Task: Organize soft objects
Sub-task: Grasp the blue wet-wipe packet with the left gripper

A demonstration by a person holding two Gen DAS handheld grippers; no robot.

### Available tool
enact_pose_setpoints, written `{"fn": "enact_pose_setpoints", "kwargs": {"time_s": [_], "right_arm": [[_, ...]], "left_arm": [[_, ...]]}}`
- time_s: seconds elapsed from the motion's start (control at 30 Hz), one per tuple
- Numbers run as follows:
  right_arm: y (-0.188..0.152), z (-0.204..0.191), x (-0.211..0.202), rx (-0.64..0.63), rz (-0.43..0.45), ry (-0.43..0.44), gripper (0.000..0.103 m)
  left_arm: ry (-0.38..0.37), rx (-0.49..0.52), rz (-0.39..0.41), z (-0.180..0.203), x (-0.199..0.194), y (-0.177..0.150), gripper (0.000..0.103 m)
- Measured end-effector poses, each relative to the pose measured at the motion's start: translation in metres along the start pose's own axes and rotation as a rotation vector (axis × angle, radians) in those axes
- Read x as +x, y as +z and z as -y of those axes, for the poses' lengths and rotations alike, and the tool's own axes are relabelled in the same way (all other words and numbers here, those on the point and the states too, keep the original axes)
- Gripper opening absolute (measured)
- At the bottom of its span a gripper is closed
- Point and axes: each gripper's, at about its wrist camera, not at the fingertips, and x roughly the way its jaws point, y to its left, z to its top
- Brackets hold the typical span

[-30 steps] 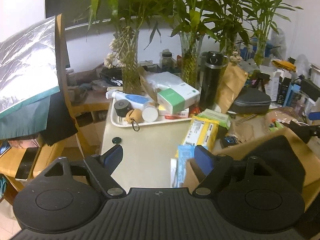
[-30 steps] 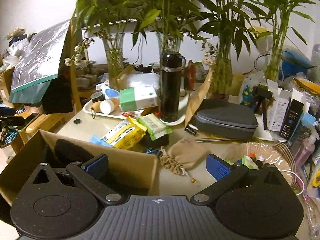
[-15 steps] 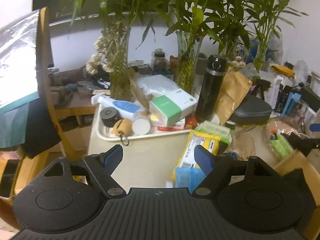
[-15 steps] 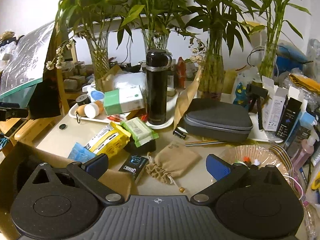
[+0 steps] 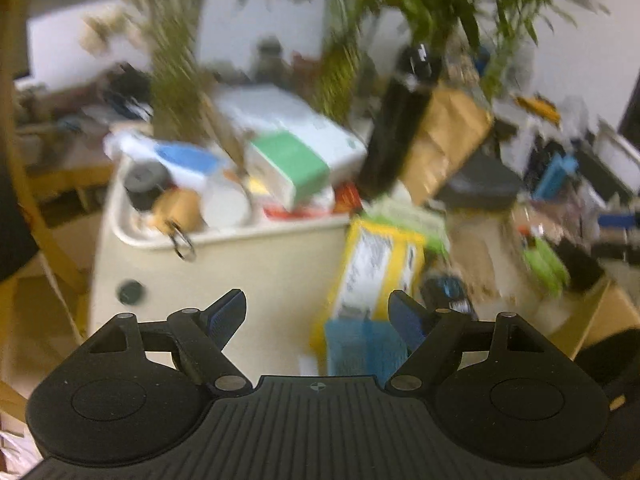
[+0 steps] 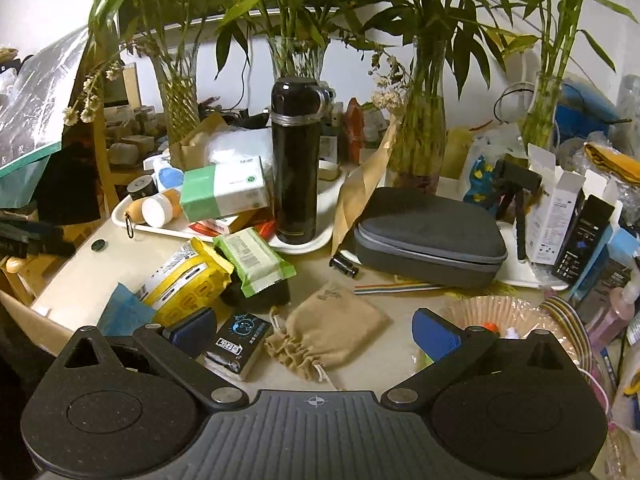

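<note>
A tan drawstring pouch [image 6: 332, 328] lies on the table just ahead of my right gripper [image 6: 314, 332], which stands open with nothing in it. A small black packet [image 6: 240, 342] rests by its left finger. Behind are a yellow wipes pack [image 6: 188, 280], a green pack [image 6: 256, 260] and a blue packet [image 6: 124, 314]. The left wrist view is blurred. My left gripper [image 5: 318, 312] is open and empty above the table, with the yellow pack [image 5: 376, 268] and the blue packet [image 5: 364, 344] near its right finger.
A white tray [image 6: 132, 224] holds a green-and-white tissue pack [image 6: 224, 192] and small bottles. A black flask [image 6: 296, 160], a grey case [image 6: 428, 232], vases with plants, a pink dish [image 6: 500, 308] and boxes crowd the table. A cardboard box edge [image 6: 28, 320] shows at left.
Both grippers have moved forward over the table and away from the cardboard box, the left one also tilting down. The pouch now lies between the right fingers. Both stayed open.
</note>
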Motion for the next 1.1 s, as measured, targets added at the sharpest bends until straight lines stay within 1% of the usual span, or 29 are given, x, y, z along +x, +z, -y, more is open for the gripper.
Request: {"fn": "enact_pose_setpoints", "kwargs": {"time_s": [0.17, 0.33, 0.4, 0.43, 0.47, 0.57, 0.7, 0.77, 0.8, 0.83, 0.9, 1.07, 1.1], "right_arm": [[0.004, 0.003, 0.009, 0.010, -0.017, -0.010, 0.103], [0.005, 0.005, 0.012, 0.017, -0.019, -0.008, 0.103], [0.005, 0.007, 0.014, 0.024, -0.027, -0.016, 0.103], [0.005, 0.008, 0.014, 0.029, -0.029, -0.018, 0.103], [0.004, 0.008, 0.015, 0.034, -0.031, -0.020, 0.103], [0.004, 0.010, 0.014, 0.039, -0.029, -0.026, 0.103], [0.004, 0.011, 0.015, 0.040, -0.028, -0.033, 0.103], [0.004, 0.011, 0.016, 0.039, -0.032, -0.036, 0.103], [0.004, 0.011, 0.017, 0.038, -0.032, -0.038, 0.103], [0.004, 0.011, 0.017, 0.038, -0.032, -0.039, 0.103], [0.004, 0.011, 0.018, 0.041, -0.034, -0.042, 0.103], [0.003, 0.014, 0.021, 0.062, -0.041, -0.053, 0.103], [0.003, 0.014, 0.021, 0.066, -0.042, -0.052, 0.103]], "left_arm": [[-0.070, 0.050, -0.090, 0.005, 0.026, -0.007, 0.077], [-0.132, 0.049, -0.166, 0.001, 0.044, -0.011, 0.072], [-0.150, 0.048, -0.194, -0.001, 0.051, -0.012, 0.064], [-0.155, 0.045, -0.209, -0.001, 0.054, -0.013, 0.058], [-0.166, 0.044, -0.224, -0.002, 0.058, -0.014, 0.056], [-0.202, 0.056, -0.267, 0.000, 0.067, -0.019, 0.055], [-0.196, 0.071, -0.320, 0.002, 0.080, -0.028, 0.055], [-0.214, 0.048, -0.325, -0.001, 0.082, -0.030, 0.054], [-0.217, 0.040, -0.326, -0.001, 0.081, -0.030, 0.051], [-0.221, 0.034, -0.325, -0.001, 0.080, -0.030, 0.047], [-0.215, 0.026, -0.317, 0.000, 0.078, -0.029, 0.043], [-0.202, 0.015, -0.296, 0.003, 0.071, -0.025, 0.030], [-0.201, 0.013, -0.294, 0.004, 0.069, -0.024, 0.029]]}}
